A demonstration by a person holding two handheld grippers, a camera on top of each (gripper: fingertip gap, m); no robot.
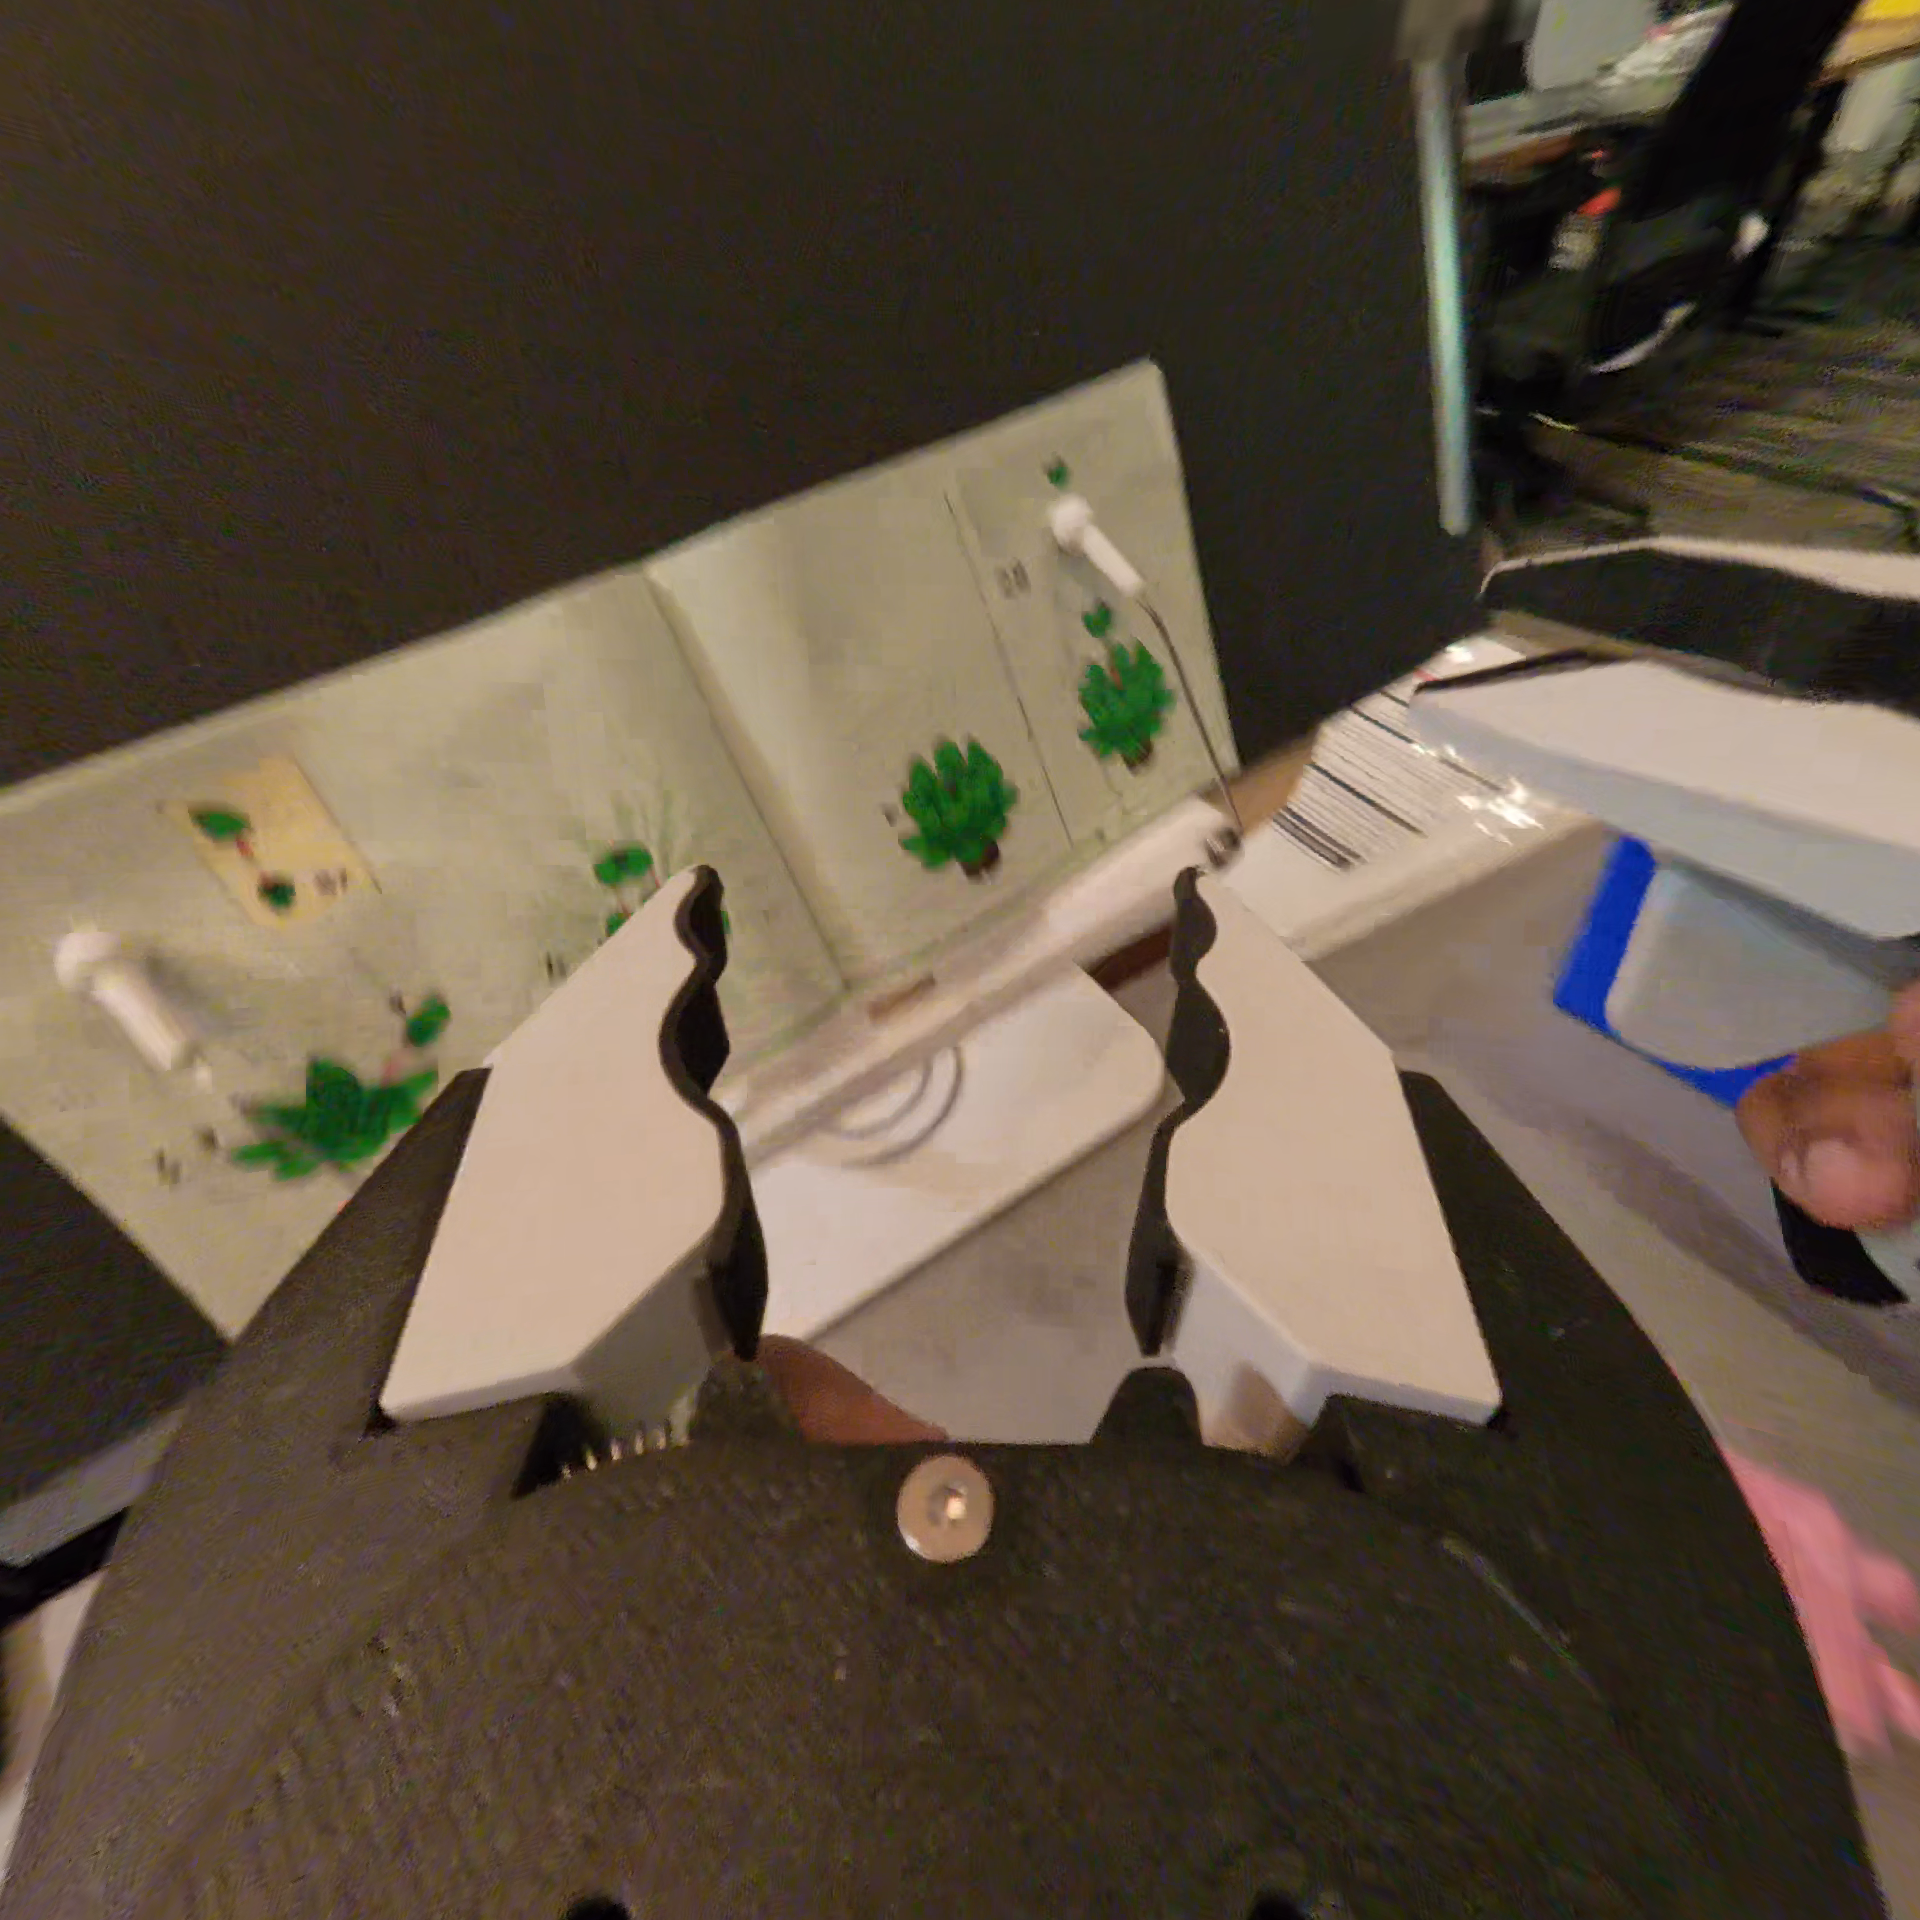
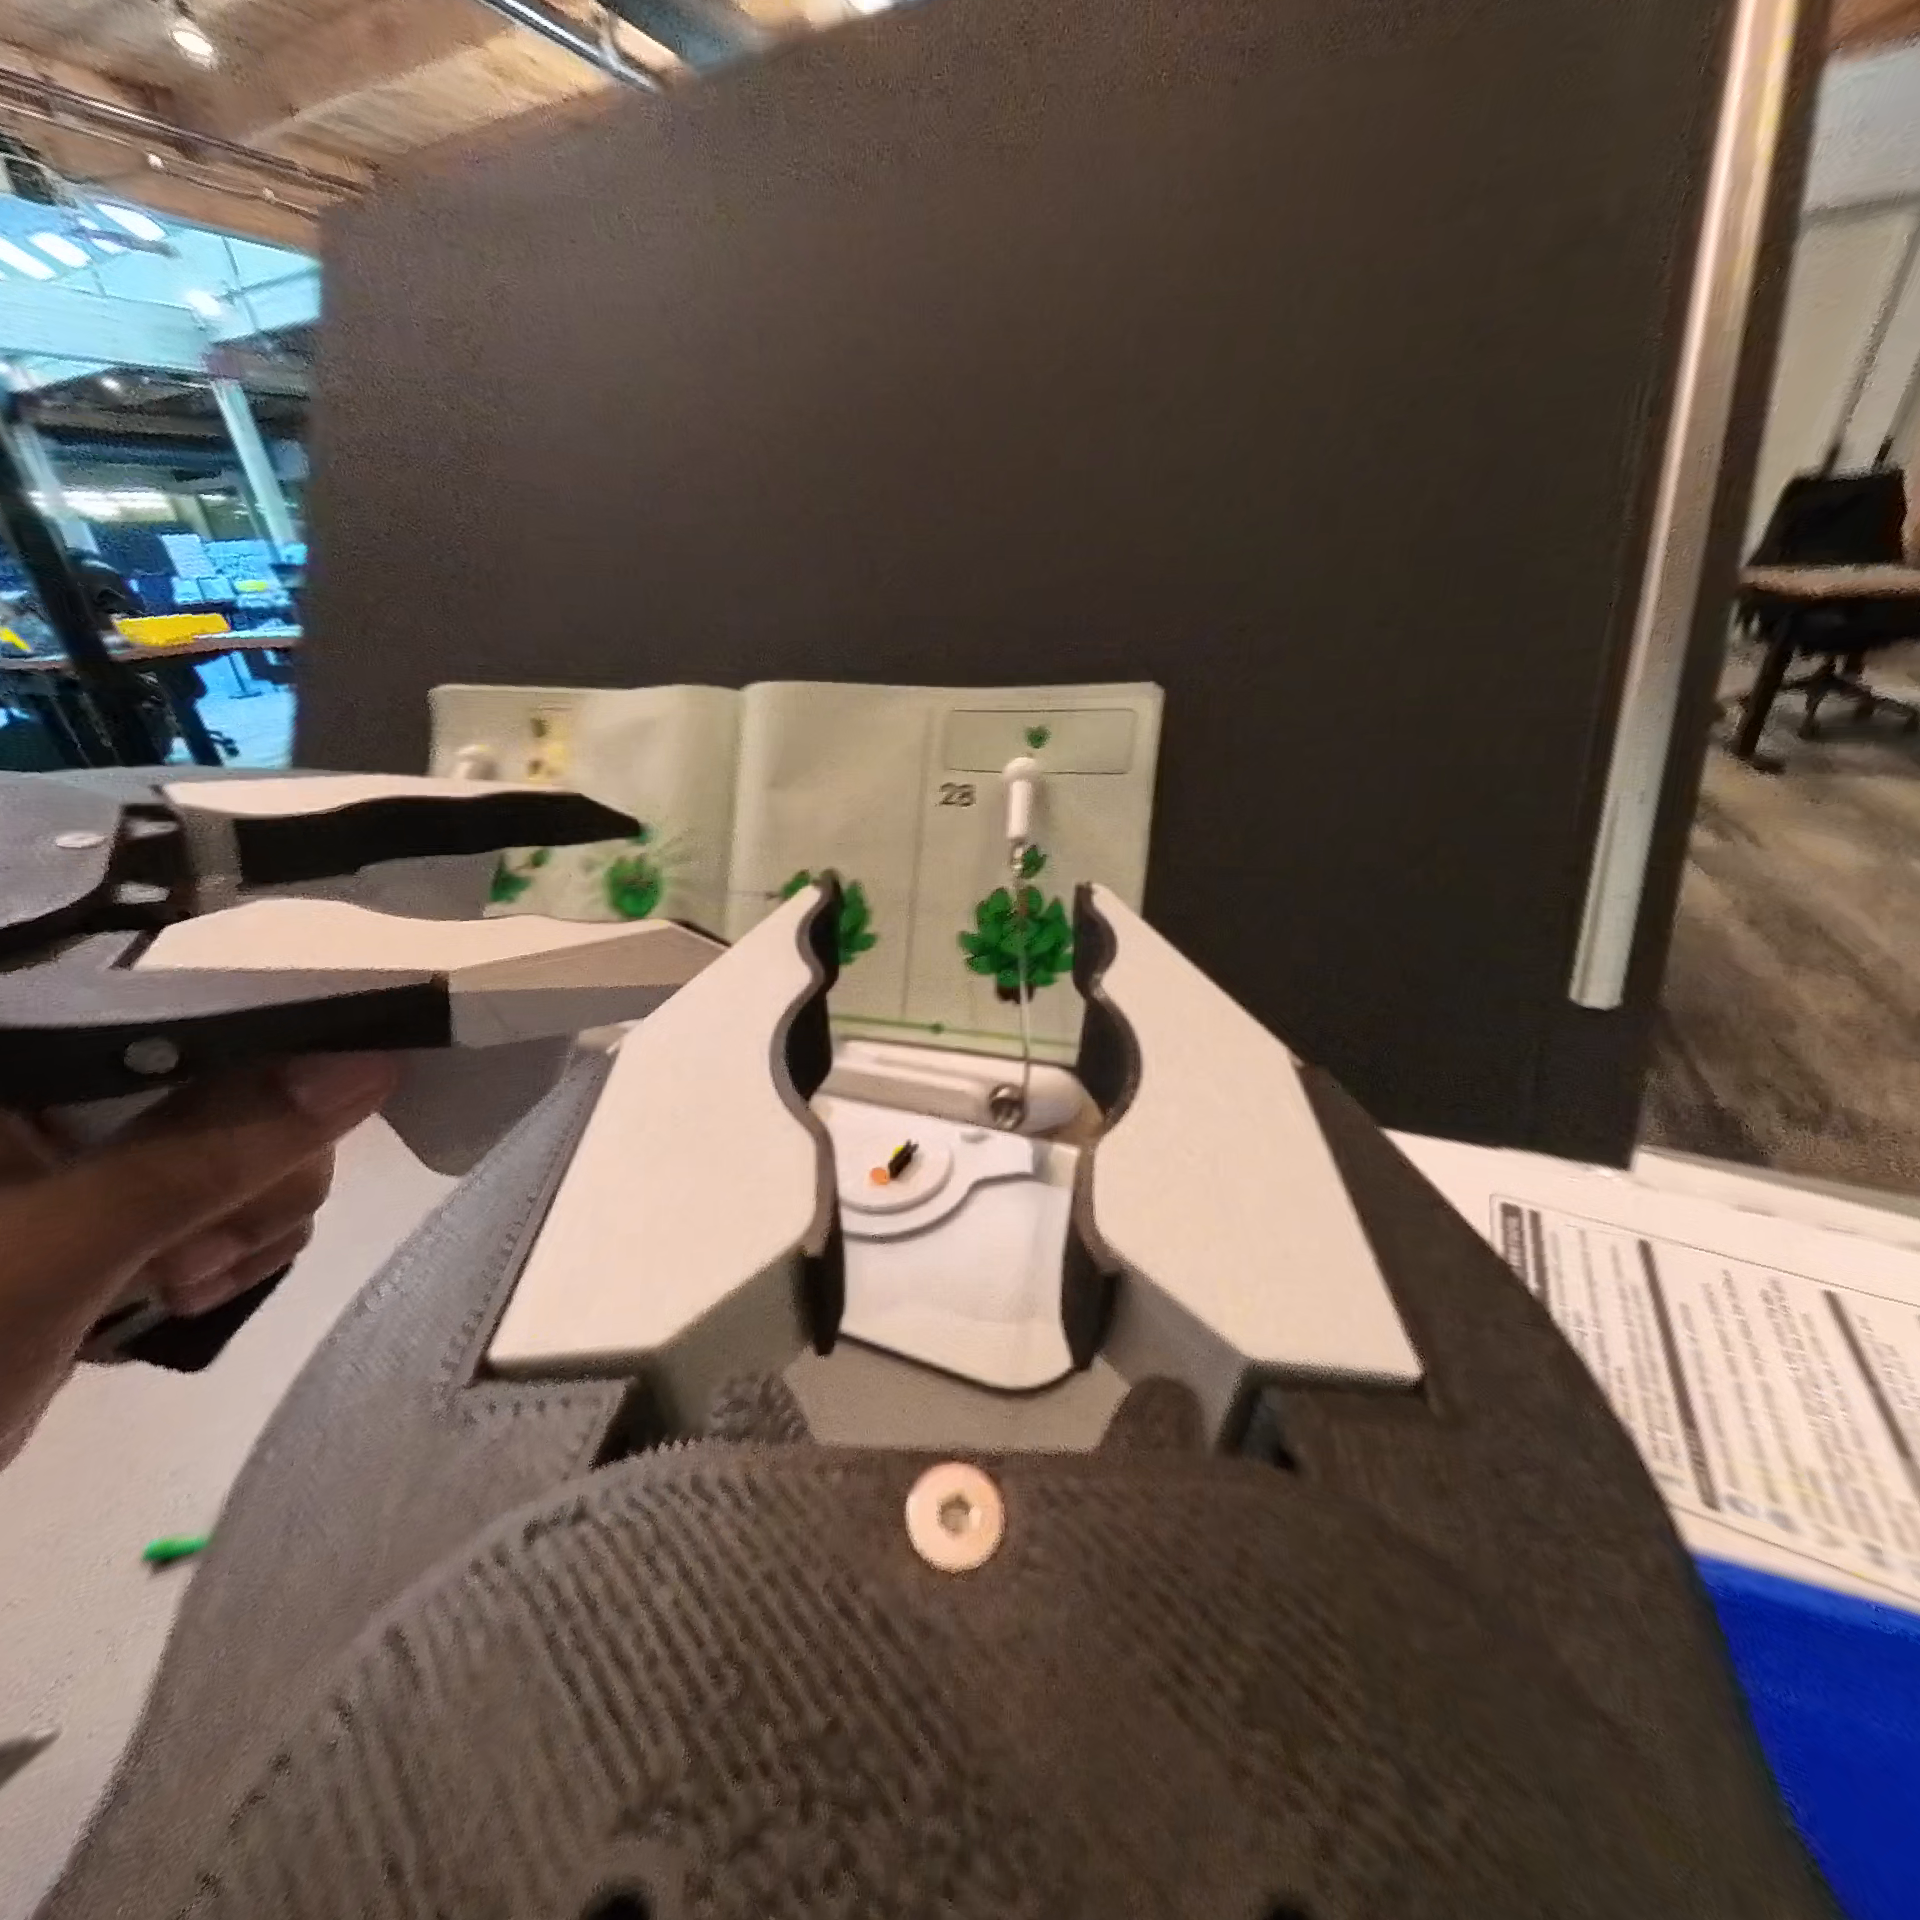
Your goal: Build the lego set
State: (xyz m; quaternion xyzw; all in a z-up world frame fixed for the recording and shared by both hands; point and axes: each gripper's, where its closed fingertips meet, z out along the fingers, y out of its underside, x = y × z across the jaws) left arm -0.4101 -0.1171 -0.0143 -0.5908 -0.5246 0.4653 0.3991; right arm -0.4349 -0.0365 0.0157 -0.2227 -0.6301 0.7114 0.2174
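Both my grippers hang over the white table with nothing in them, in front of the open lego booklet.

On the left, my left gripper (image 1: 945, 883) has its fingers spread apart, and they hold nothing. Past it, the booklet (image 2: 831, 790) stands open against the dark wall (image 2: 1039, 416), held by two white clips, and its pages show green plant pictures. Below the booklet sits a white tray (image 2: 935, 1288). In it I see a tiny orange piece (image 2: 879, 1175) and a small black and yellow piece (image 2: 902, 1153) next to it; the rest is hidden or too blurry to tell. One small green lego piece (image 2: 175, 1550) lies alone on the table (image 2: 125, 1610), far left. My right gripper (image 2: 956, 899) is spread open too, and empty. At the far right lies a printed paper sheet (image 2: 1714, 1382) beside a blue thing (image 2: 1829, 1745).
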